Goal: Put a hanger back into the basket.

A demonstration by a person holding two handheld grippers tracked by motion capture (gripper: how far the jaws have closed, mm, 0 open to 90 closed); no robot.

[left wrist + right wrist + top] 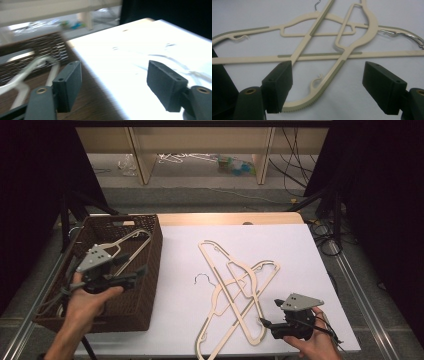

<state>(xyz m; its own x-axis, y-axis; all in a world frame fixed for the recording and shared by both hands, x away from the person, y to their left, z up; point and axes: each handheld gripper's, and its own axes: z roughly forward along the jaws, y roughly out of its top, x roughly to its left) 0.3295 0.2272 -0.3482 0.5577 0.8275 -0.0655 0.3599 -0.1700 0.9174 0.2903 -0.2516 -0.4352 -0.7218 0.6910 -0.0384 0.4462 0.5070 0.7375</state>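
Tongs of both hands stand apart and empty: left tongs [141, 271] over the basket [150, 270] holding one hanger [125, 242], right tongs [267, 312] beside crossed hangers [235, 290] on the counter [300, 255], seemingly the next to grasp.

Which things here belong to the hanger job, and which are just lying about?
In the job:
- cream hangers piled on the white table
- wicker basket
- hanger in the basket
- left tongs, open
- right tongs, open

Lying about:
- floor clutter
- cables
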